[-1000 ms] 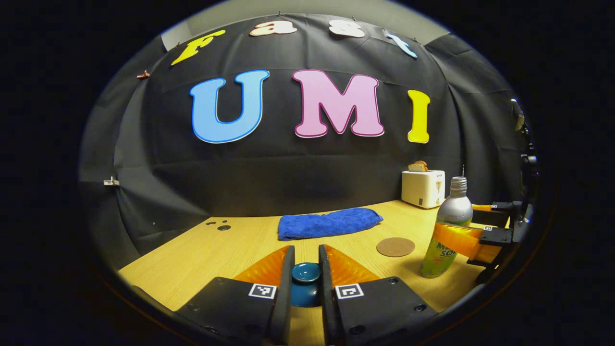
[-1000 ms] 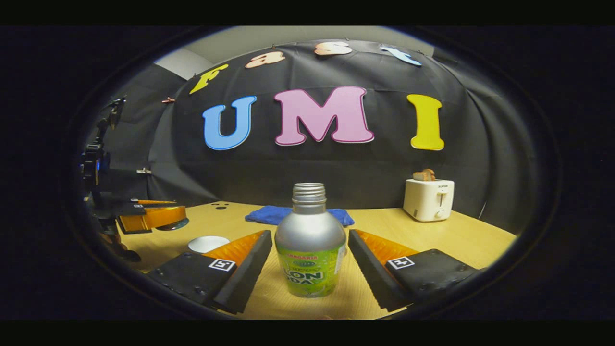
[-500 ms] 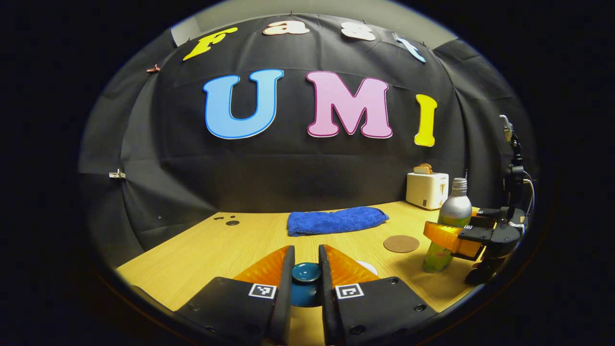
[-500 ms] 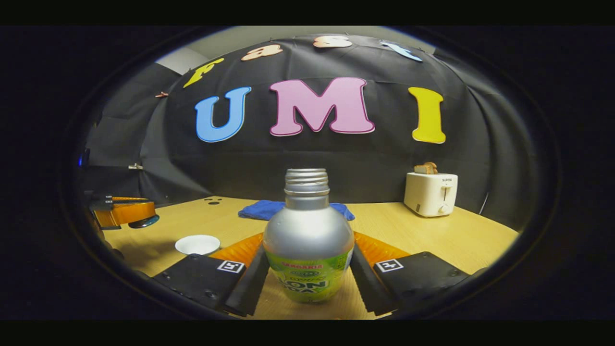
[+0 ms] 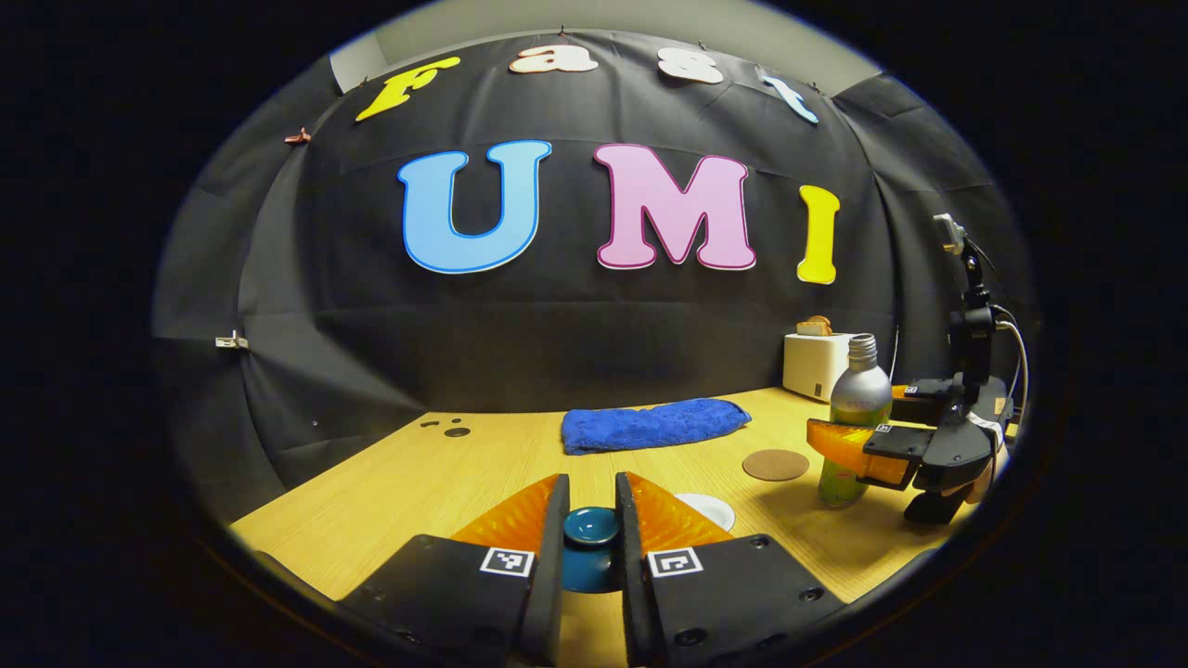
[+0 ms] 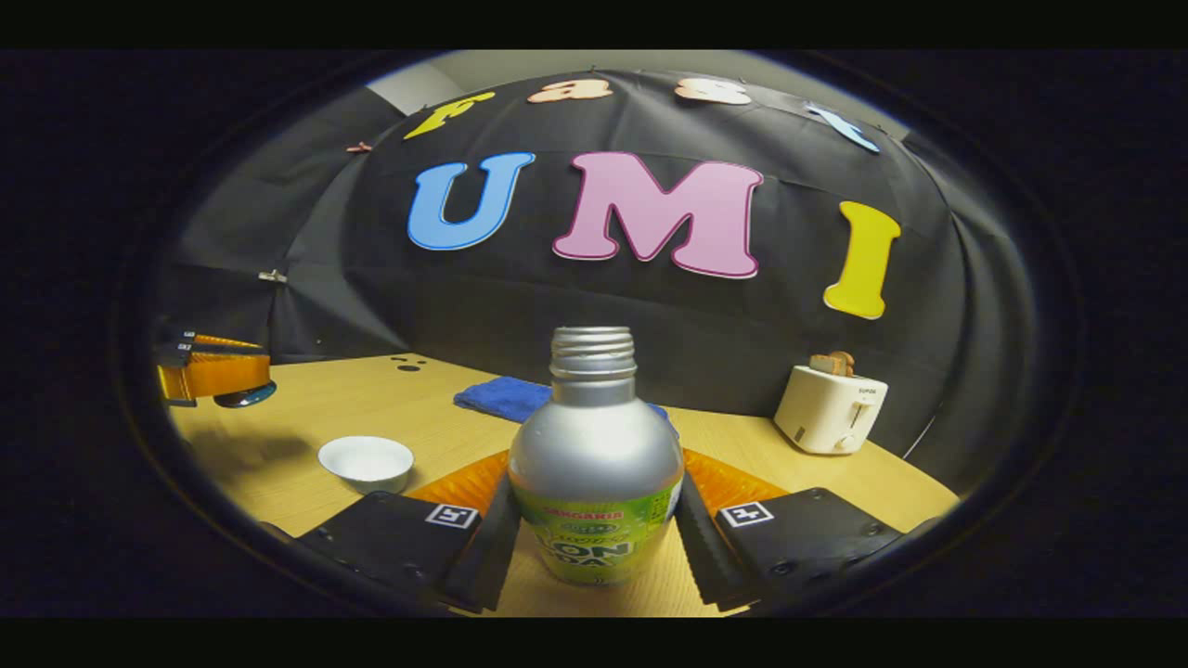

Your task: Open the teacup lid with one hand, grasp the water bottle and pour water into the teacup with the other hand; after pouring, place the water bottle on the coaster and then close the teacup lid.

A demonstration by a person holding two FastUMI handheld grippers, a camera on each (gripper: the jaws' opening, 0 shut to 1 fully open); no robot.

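Left gripper point(image 5: 590, 529) pinches the dark teal round teacup lid point(image 5: 591, 526). Right gripper point(image 6: 594, 533) clamps the silver, green-labelled water bottle point(image 6: 595, 464); its view reveals the open white teacup point(image 6: 366, 462); the left gripper view reveals the round brown coaster point(image 5: 776, 464).

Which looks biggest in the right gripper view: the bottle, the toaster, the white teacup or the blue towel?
1. Water bottle, but it's closest to the camera.
2. Toaster.
3. Teacup and blue towel look about alike; the bottle hides part of the towel, so I can't rank them.
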